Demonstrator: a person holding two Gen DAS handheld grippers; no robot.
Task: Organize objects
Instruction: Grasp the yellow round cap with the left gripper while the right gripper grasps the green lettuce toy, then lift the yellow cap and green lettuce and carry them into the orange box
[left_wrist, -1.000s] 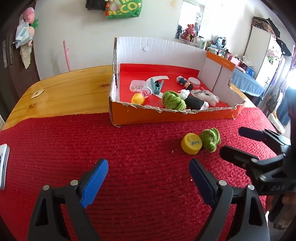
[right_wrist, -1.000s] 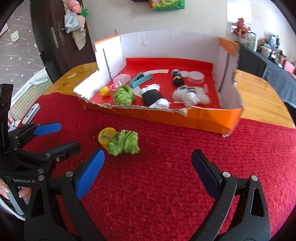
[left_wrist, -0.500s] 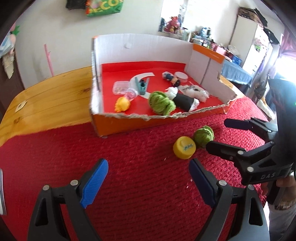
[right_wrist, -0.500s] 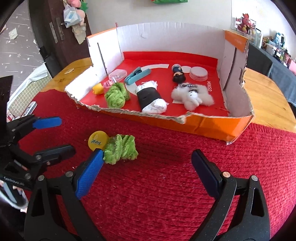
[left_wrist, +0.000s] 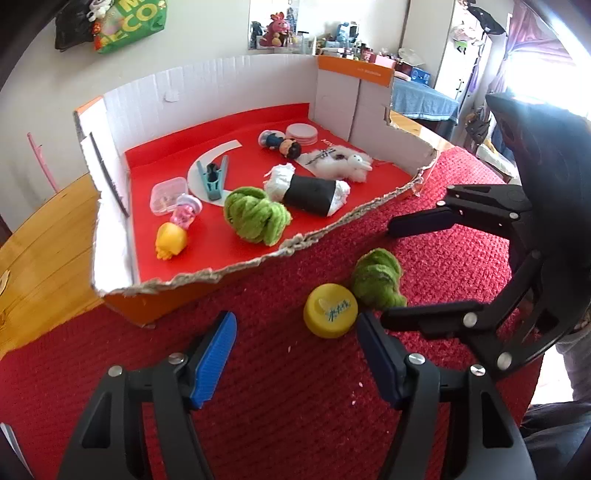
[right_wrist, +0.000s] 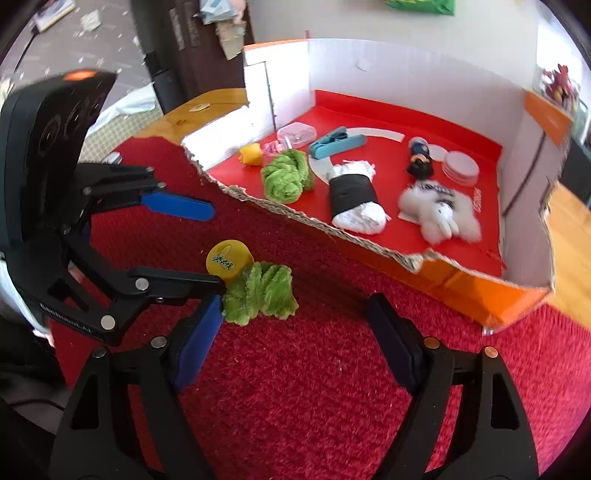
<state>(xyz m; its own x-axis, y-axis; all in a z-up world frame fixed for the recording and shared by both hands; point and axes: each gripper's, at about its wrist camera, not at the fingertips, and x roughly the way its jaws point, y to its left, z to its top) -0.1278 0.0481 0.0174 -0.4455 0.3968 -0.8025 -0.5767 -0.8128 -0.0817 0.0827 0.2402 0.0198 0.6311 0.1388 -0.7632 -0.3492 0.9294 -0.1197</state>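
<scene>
Looking down both wrist cameras, I saw the job mostly done but not finished. The cardboard box (left_wrist: 332, 92), with its torn front edge and red floor, served as my landmark. Inside it already lay a green yarn bundle (left_wrist: 255, 216), a small yellow toy (left_wrist: 170, 242), a clear plastic case (left_wrist: 168, 194), a teal clip (left_wrist: 214, 177), a black-and-white roll (left_wrist: 310, 190), a fluffy white toy (left_wrist: 343, 164), a little figurine (left_wrist: 282, 144) and a stack of pale discs (left_wrist: 302, 133).

Two things were left outside, on the red woven mat (left_wrist: 295, 387) covering the bench, just in front of the box's torn edge: a yellow cap (left_wrist: 330, 310) and a second green yarn ball (left_wrist: 378, 278), touching each other.

The left tongs (left_wrist: 295, 358) stood apart and empty, their jaws having just been closing, with the cap just beyond the right-hand finger and nothing between them. The right tongs (right_wrist: 295, 332) were likewise apart and empty, also just narrowing, with the yarn ball touching or nearly touching the left finger's tip. I judged that picking up and boxing these two items was what remained.
</scene>
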